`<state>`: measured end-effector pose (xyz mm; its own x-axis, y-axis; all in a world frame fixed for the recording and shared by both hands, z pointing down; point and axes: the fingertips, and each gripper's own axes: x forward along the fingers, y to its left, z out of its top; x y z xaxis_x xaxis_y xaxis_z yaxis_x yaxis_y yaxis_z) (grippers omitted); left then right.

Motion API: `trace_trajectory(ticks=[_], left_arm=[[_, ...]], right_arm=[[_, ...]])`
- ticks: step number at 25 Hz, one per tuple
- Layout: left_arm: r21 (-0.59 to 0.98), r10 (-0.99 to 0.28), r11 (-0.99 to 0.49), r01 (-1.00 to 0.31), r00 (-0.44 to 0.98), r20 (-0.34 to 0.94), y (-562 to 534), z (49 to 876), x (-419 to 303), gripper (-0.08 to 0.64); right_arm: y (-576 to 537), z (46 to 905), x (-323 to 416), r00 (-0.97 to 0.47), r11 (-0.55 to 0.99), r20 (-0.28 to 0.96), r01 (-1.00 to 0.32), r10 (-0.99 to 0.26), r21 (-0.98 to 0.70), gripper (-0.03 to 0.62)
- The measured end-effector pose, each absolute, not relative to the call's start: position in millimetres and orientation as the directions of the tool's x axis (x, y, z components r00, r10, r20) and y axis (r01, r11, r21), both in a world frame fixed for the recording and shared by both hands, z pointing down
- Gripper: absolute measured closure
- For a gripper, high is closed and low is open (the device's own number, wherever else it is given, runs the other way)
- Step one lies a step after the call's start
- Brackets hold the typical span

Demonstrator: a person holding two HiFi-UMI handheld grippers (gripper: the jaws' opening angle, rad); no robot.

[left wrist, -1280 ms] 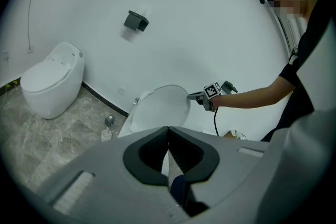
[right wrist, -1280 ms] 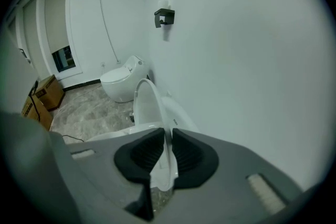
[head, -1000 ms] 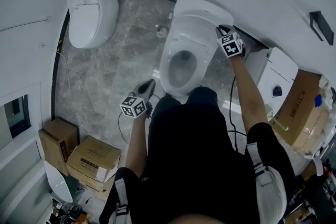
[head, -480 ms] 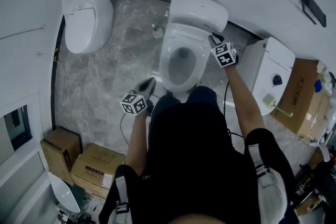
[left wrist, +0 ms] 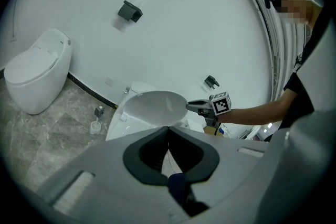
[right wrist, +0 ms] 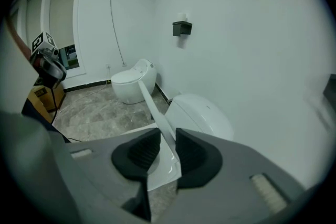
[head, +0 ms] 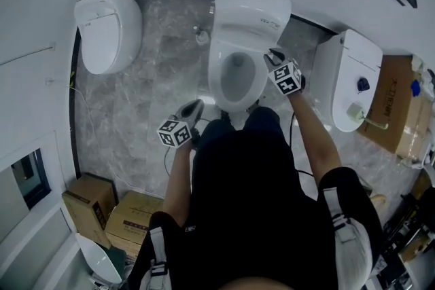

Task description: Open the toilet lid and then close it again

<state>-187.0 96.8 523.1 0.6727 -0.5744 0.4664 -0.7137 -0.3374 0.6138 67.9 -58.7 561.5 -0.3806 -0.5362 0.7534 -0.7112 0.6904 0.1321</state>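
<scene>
Head view. I stand facing the toilet. Its lid is raised off the seat, up toward the wall. My right gripper sits at the lid's right edge, over the right side of the seat. My left gripper hangs down-left of the bowl, apart from it, over the grey stone floor. A second toilet, lid down, stands at the left by the wall. A third toilet stands just beside my right forearm (the tightest spot in the room). Cardboard boxes are stacked at lower left, well clear.

Left gripper view. My left fingers are pressed together with nothing between them. Beyond them the lid stands at a tilt above the bowl, with the right gripper at its rim. A black wall bracket is mounted high above.

Right gripper view. My right fingers stand spread and have just been opening. The lid's thin edge runs between them, nearer the right finger, with a clear gap on the left. The second toilet shows beyond.
</scene>
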Motion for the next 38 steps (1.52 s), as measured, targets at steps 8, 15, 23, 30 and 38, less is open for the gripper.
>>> trace_trajectory(ticks=[8,15,23,30,38], left_arm=[[0.614,-0.508,-0.383,-0.691,0.712,0.485,116.2,538.0,-194.1,0.549],[0.763,-0.555,-0.238,-0.601,0.729,0.401,110.4,572.4,-188.4,0.545],[0.849,-0.522,-0.097,-0.520,0.753,0.401,90.5,633.1,-160.3,0.436],[0.908,-0.496,0.017,-0.418,0.786,0.370,74.7,668.5,-131.9,0.413],[0.939,-0.520,0.097,-0.330,0.788,0.330,78.2,686.9,-131.2,0.396]], right_arm=[[-5.6,578.2,51.8,-0.354,0.682,0.745,-0.708,-0.565,0.181,0.489],[40.2,602.5,42.5,-0.340,0.694,0.747,-0.686,-0.572,0.218,0.482],[86.6,640.8,29.2,-0.342,0.735,0.774,-0.641,-0.532,0.222,0.474],[99.5,659.3,23.9,-0.335,0.753,0.795,-0.621,-0.506,0.218,0.469],[122.8,682.5,19.3,-0.348,0.782,0.828,-0.603,-0.439,0.161,0.456]])
